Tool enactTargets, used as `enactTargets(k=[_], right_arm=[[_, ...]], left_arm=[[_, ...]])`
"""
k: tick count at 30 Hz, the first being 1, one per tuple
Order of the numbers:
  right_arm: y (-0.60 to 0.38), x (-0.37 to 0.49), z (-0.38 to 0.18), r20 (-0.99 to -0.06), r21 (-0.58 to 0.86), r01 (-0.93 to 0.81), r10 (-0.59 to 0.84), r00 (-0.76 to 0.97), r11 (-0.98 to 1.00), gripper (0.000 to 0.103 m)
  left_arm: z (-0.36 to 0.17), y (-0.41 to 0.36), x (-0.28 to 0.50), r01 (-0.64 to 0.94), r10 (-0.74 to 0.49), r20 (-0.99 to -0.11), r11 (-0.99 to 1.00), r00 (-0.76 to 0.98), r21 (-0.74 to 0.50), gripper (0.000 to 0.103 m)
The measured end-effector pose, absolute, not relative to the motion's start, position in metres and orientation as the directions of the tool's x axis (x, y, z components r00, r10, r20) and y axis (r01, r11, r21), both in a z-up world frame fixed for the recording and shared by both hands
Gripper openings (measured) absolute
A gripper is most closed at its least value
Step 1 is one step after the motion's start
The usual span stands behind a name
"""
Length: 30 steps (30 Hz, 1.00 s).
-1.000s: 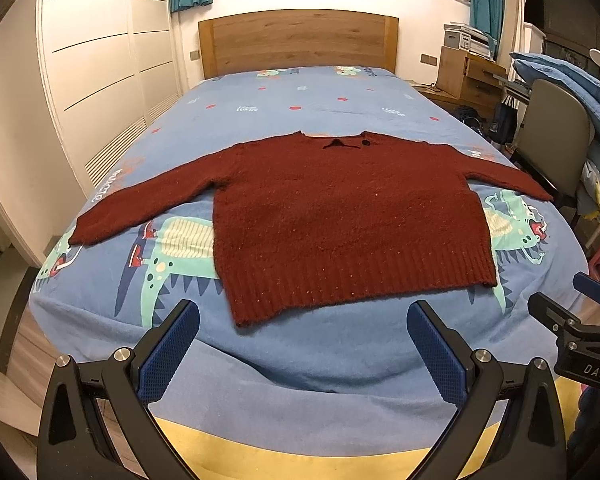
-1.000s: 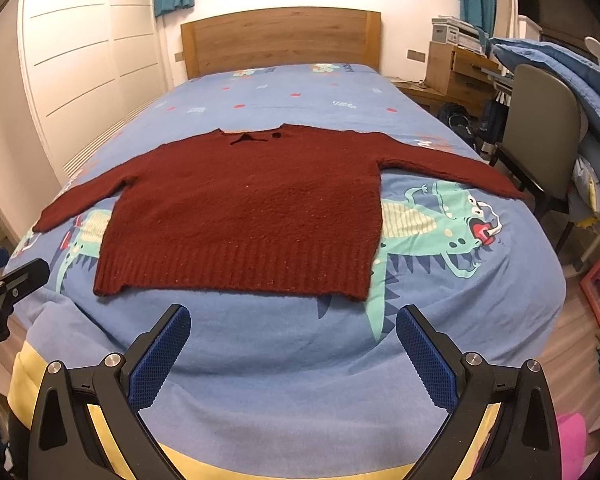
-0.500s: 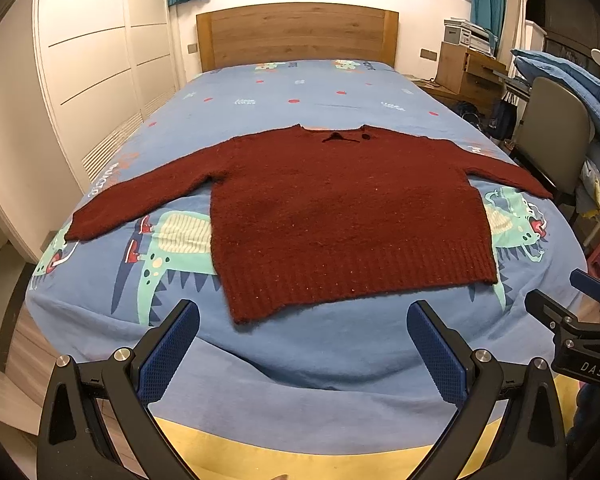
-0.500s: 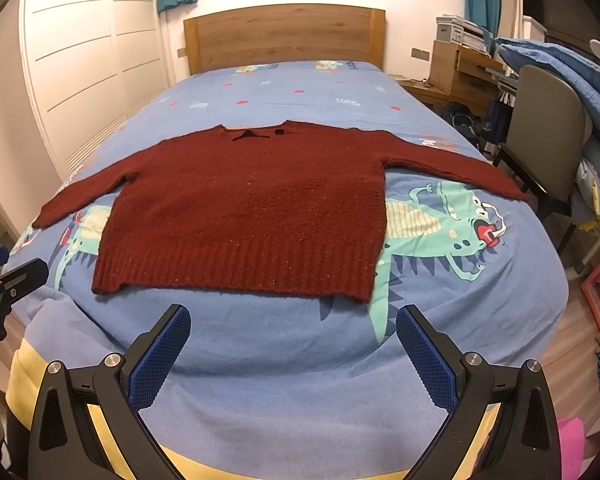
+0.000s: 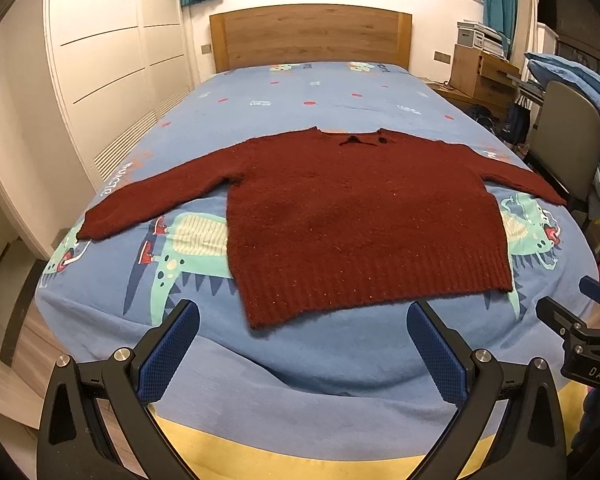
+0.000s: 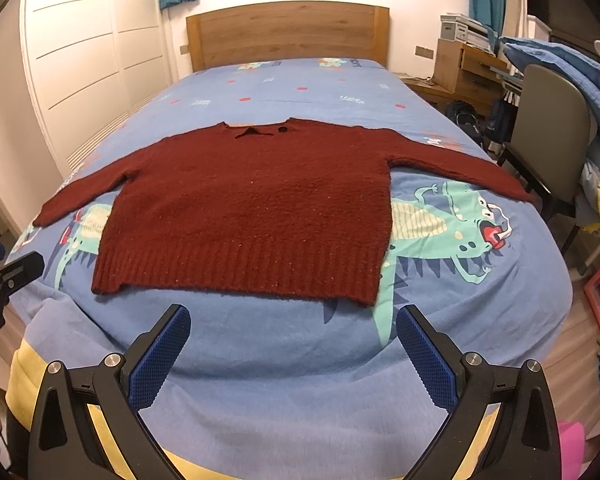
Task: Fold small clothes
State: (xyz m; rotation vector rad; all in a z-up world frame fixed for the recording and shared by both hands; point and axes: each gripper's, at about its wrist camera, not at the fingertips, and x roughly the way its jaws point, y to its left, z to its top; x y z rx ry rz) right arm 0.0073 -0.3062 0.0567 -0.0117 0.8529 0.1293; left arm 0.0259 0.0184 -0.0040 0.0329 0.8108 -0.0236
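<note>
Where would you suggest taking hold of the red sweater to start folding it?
Probably the ribbed hem corners: the sweater lies flat, hem nearest both open grippers, left and right. Come in low from the foot of the bed.

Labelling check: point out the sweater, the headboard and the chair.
sweater [image 5: 360,232], left wrist view, middle of the chest
headboard [image 6: 288,36], right wrist view, centre of the wooden panel
chair [image 6: 548,120], right wrist view, on the backrest

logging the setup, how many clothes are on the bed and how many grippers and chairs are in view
dark red knit sweater: 1, flat on the bed
grippers: 2, left gripper and right gripper, both open and empty
chair: 1
total: 4
</note>
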Motion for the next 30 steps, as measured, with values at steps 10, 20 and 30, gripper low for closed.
enactTargets(k=[10,20,30], right_arm=[[-0.307,0.022,0.052,-0.761,0.061,-0.125,0.127,0.636,0.990,0.103],[-0.316,0.051,0.059,-0.754,0.089,-0.113,0.141,0.641,0.990,0.103],[-0.342,0.103,0.068,-0.742,0.117,-0.075,0.137,0.656,0.990,0.103]], left_arm=[[-0.004,0.023,0.035,-0.012,0.060,-0.722,0.997,0.689,0.071,0.102],[0.016,0.021,0.056,0.000,0.058,-0.706,0.997,0.705,0.082,0.102],[0.036,0.026,0.093,-0.030,0.052,-0.698,0.999,0.714,0.043,0.102]])
